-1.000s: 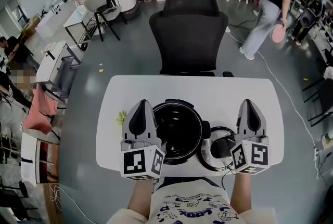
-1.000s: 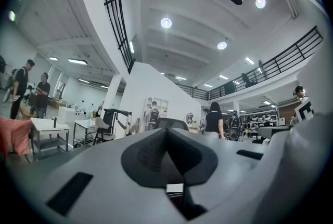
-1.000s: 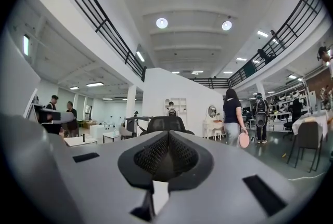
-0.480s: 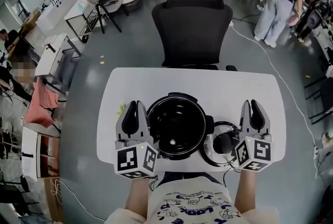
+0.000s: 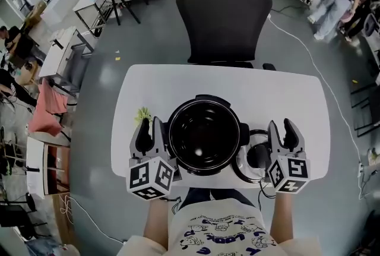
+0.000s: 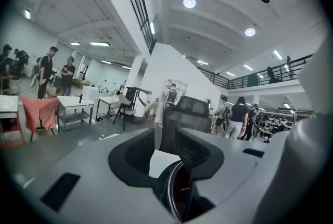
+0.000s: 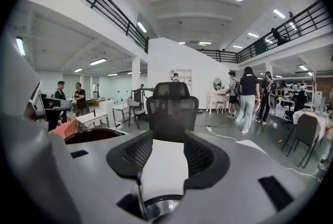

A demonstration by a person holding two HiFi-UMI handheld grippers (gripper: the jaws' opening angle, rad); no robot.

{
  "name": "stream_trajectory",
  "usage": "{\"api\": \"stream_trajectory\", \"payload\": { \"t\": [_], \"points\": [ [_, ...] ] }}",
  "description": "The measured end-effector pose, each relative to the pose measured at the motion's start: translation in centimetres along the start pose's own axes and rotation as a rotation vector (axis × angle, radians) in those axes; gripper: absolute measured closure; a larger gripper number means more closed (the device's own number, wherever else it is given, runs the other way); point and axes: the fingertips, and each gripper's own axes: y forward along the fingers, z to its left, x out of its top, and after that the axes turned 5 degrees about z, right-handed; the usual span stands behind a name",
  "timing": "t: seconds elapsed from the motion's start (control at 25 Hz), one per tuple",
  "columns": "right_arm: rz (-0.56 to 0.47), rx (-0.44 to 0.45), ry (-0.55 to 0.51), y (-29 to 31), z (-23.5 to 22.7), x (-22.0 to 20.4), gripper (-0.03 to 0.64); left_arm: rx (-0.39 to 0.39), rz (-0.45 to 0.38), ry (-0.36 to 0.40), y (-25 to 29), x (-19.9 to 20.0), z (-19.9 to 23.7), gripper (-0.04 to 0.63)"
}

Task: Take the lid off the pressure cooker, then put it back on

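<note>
Ribbed fingers (image 6: 139,151) just opened, round pot (image 5: 173,130), shiny lid (image 5: 254,158)

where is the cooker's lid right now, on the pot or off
Off. The pressure cooker stands open with its dark inside showing; the lid lies flat on the table to its right.

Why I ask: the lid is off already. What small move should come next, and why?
Probably lower the right gripper onto the lid and close: the cooker stands open, the lid lies beside it, and the gripper's jaws have just been opening, nothing between them.
</note>
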Motion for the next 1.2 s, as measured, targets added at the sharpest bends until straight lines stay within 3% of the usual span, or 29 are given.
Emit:
{"api": "stream_trajectory", "payload": {
  "t": [0.44, 0.72, 1.2],
  "points": [
    [0.227, 0.009, -0.033, 1.9, 0.1, -8.8, 0.364, 0.066, 0.129, -0.068, 0.2, -5.4, 4.1, 0.459],
    [0.329, 0.008, -0.079, 2.1, 0.1, -13.5, 0.336, 0.053, 0.193, -0.174, 0.8, -8.5, 5.0, 0.453],
    [0.466, 0.018, -0.118, 2.9, 0.3, -19.2, 0.269, 0.03, 0.251, -0.292, 2.0, -11.3, 6.0, 0.443]
  ]
}}
